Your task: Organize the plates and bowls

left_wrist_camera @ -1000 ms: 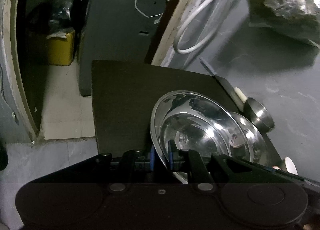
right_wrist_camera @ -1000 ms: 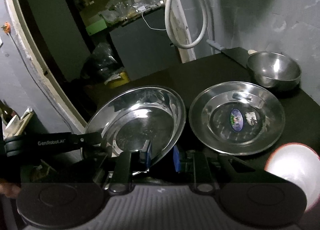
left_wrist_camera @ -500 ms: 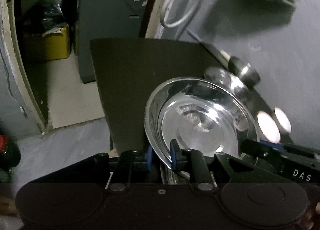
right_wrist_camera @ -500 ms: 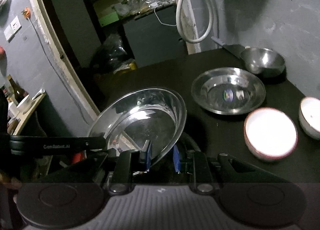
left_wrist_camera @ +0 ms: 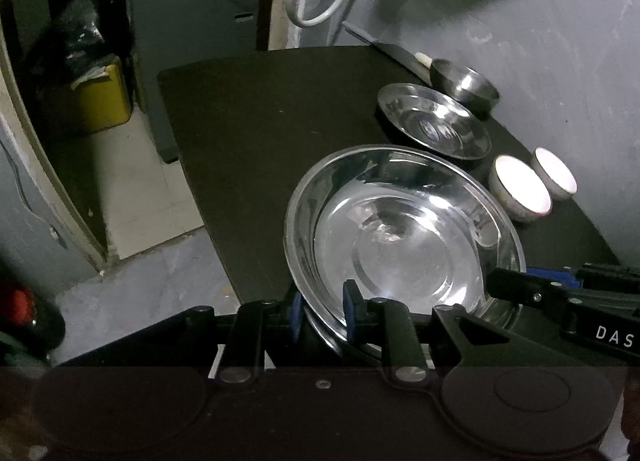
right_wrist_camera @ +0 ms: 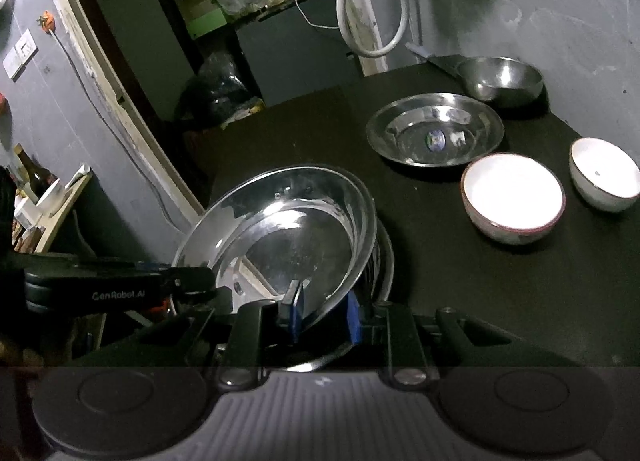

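The big steel plate (left_wrist_camera: 400,237) has travelled back toward the near end of the black table (left_wrist_camera: 260,121), leaving the other dishes well behind it. Left gripper (left_wrist_camera: 320,313) straddles its near rim, jaws just easing apart, and I cannot tell if the pads press. Right gripper (right_wrist_camera: 320,317) is clenched on the rim of the opposite side, plate tilted. Count them: two steel plates, the second one (right_wrist_camera: 434,129) lying flat; one steel bowl (right_wrist_camera: 500,79) beyond it; two white bowls (right_wrist_camera: 514,197) (right_wrist_camera: 604,173) side by side.
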